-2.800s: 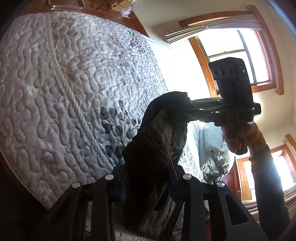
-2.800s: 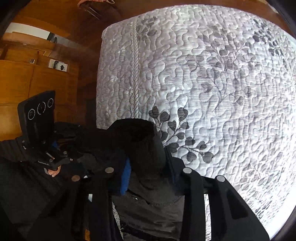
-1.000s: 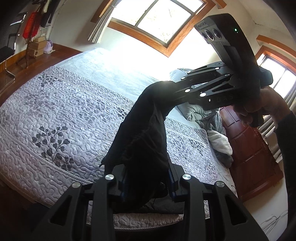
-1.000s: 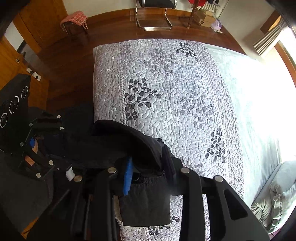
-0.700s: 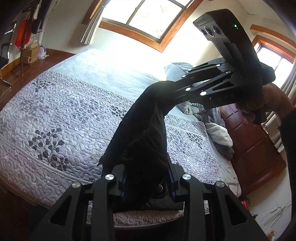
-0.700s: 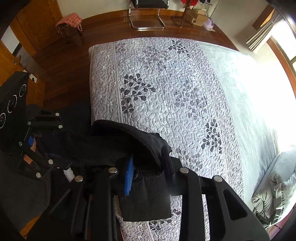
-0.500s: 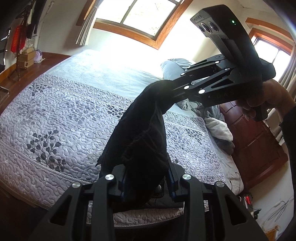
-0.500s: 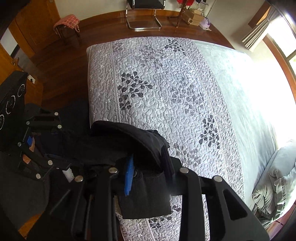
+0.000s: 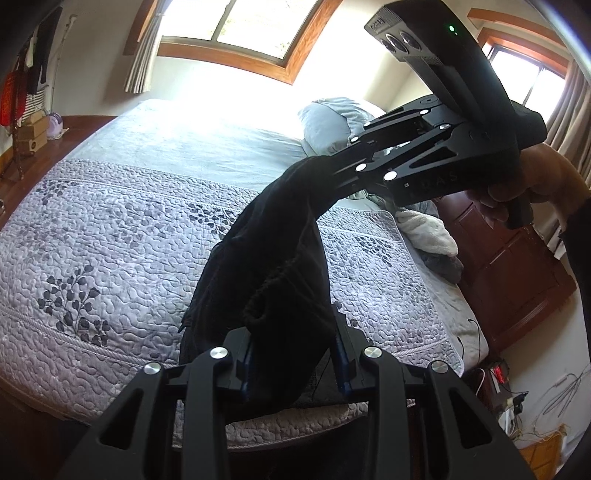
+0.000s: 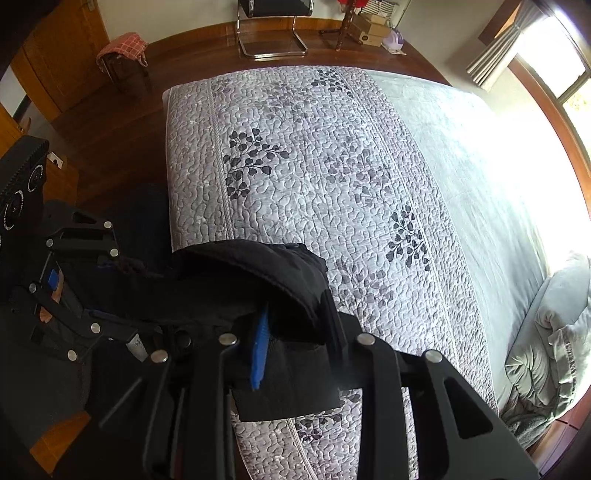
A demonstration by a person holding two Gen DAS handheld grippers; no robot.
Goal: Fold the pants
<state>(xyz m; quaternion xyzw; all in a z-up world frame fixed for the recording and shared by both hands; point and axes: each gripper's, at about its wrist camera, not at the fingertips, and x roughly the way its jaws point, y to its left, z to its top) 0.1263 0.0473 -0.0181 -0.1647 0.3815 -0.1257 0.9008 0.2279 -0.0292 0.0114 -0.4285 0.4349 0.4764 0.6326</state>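
Observation:
Black pants point(image 9: 273, 266) hang in the air above the bed, bunched and stretched between both grippers. My left gripper point(image 9: 291, 354) is shut on one part of the fabric. My right gripper point(image 10: 295, 332) is shut on another part of the pants point(image 10: 236, 280). In the left wrist view the right gripper point(image 9: 325, 166) shows up high to the right, clamped on the cloth's top end. In the right wrist view the left gripper point(image 10: 110, 291) shows at the left edge, holding the fabric. Part of the cloth hangs down by the bed's near edge point(image 10: 288, 395).
A bed with a grey quilted leaf-print cover point(image 9: 110, 251) lies below. Pillows and crumpled bedding point(image 9: 424, 236) sit at the head end. A wooden cabinet point(image 9: 517, 277) stands right of the bed. A chair point(image 10: 273, 29) and stool point(image 10: 122, 51) stand on the wooden floor.
Both grippers have risen well above the bed with the pants, from close to the quilt to high over it. In the last second they drifted only slightly.

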